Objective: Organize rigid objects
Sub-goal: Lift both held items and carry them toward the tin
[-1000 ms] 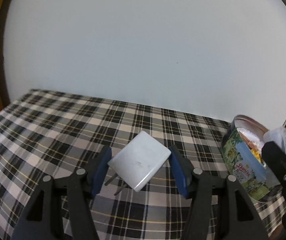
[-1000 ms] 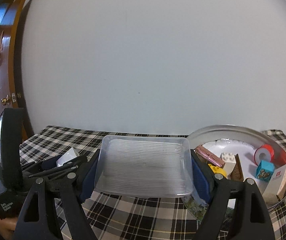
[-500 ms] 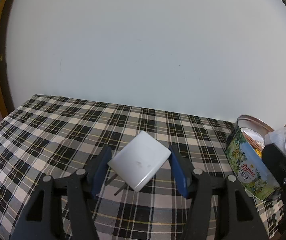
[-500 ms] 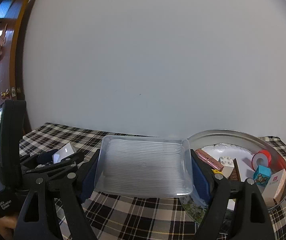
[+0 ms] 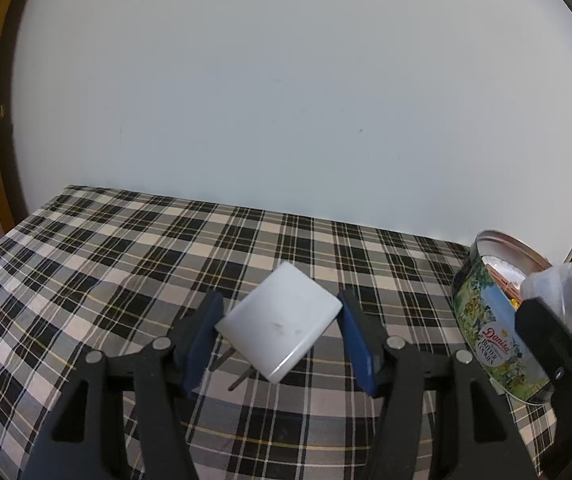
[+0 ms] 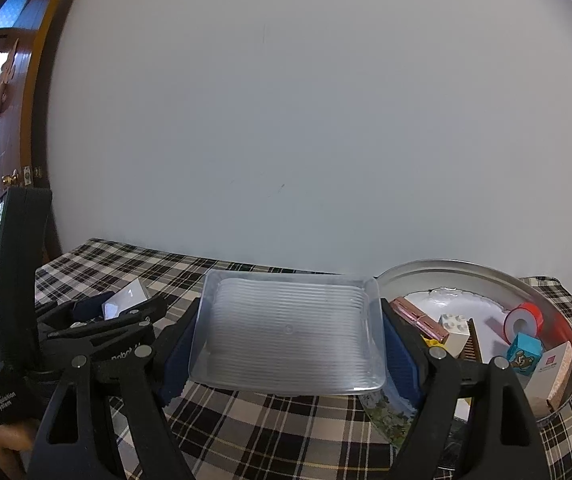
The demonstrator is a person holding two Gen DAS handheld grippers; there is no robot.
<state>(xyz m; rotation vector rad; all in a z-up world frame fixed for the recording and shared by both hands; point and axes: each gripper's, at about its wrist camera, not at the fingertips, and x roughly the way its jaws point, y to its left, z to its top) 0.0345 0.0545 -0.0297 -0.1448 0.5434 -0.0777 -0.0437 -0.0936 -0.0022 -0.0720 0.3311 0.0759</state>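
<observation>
The round cookie tin (image 5: pixel 494 344), standing at the right edge of the checked tablecloth, bears a red label reading "Danisa" above "Butter Cookies". In the right wrist view, a black tag (image 6: pixel 4 398) at lower left reads "Data Acquisition System". Other print is too small to read.

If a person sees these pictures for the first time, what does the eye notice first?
Probably the white plug adapter clamped in the left gripper over the checked tablecloth, and the clear plastic tray held in the right gripper. Right of the tray stands an open cookie tin with small items inside.
</observation>
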